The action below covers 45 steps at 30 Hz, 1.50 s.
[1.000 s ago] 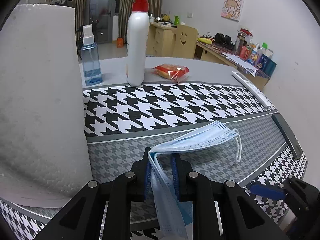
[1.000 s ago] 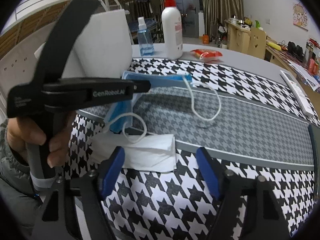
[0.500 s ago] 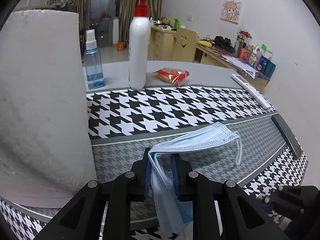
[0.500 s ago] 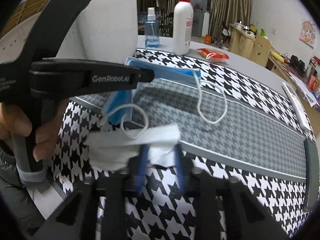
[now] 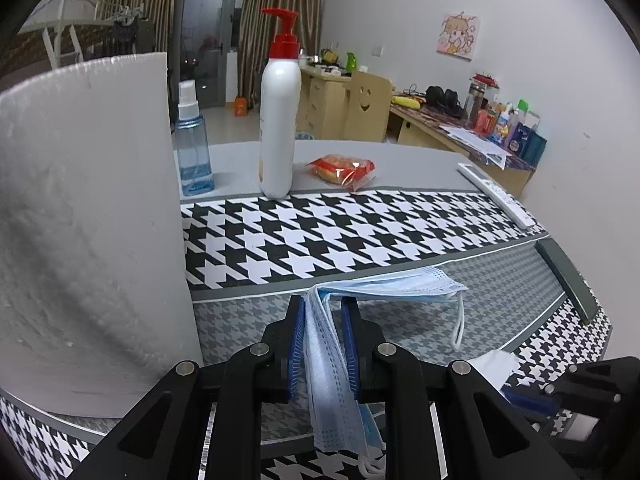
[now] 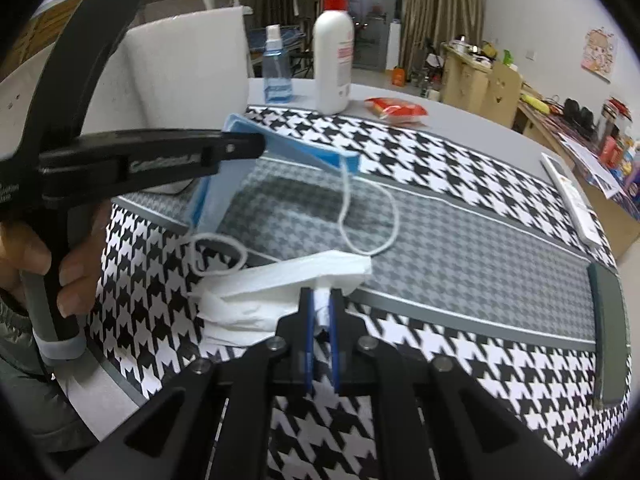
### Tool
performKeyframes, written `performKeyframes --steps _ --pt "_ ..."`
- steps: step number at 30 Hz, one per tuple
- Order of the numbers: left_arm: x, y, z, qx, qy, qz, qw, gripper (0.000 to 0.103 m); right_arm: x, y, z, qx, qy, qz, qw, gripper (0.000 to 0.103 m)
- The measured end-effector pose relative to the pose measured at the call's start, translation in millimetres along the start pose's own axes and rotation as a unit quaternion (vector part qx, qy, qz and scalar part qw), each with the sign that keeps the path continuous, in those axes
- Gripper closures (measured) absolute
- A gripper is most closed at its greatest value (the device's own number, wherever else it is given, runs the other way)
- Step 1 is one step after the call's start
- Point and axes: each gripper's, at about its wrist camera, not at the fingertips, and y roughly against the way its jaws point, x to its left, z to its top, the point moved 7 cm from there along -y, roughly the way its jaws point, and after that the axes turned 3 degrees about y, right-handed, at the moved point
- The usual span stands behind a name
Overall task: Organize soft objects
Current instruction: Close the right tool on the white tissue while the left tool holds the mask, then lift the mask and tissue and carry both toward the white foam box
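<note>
The left gripper (image 5: 322, 312) points downward, its jaws clamped on a blue face mask (image 5: 384, 286). The right gripper (image 6: 321, 300) also points downward; its jaws have just been closing and now pinch a white tissue (image 6: 280, 280). A hand (image 6: 44, 256) grips the left gripper's handle.

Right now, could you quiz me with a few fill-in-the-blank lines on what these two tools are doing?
1. The left tool grips a pale blue pleated face ____.
2. The right tool pinches a white folded paper ____.
3. The tall white pump bottle has a ____ pump.
Missing words: mask; tissue; red
</note>
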Motion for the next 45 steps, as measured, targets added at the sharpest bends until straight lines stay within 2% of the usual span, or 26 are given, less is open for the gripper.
performKeyframes --steps 1,6,21,32,45 --pt "-1 0 1 -0.001 -0.001 0.000 1.0000 0.088 -3 2 1 -0.002 -0.004 -0.003 1.000 0.094" --pt "-2 5 4 -0.012 -0.002 0.000 0.9999 0.094 -14 13 1 -0.015 -0.018 -0.016 1.000 0.094" --pt "-10 25 19 -0.043 -0.010 0.015 0.9989 0.094 -46 42 3 -0.056 -0.053 -0.047 0.996 0.094" --pt "-18 47 33 -0.069 -0.028 0.021 0.9970 0.094 -63 67 13 -0.102 -0.085 -0.063 0.989 0.094" --pt "-27 68 41 -0.089 -0.063 0.010 0.9940 0.094 -66 83 23 -0.141 -0.108 -0.084 0.980 0.094"
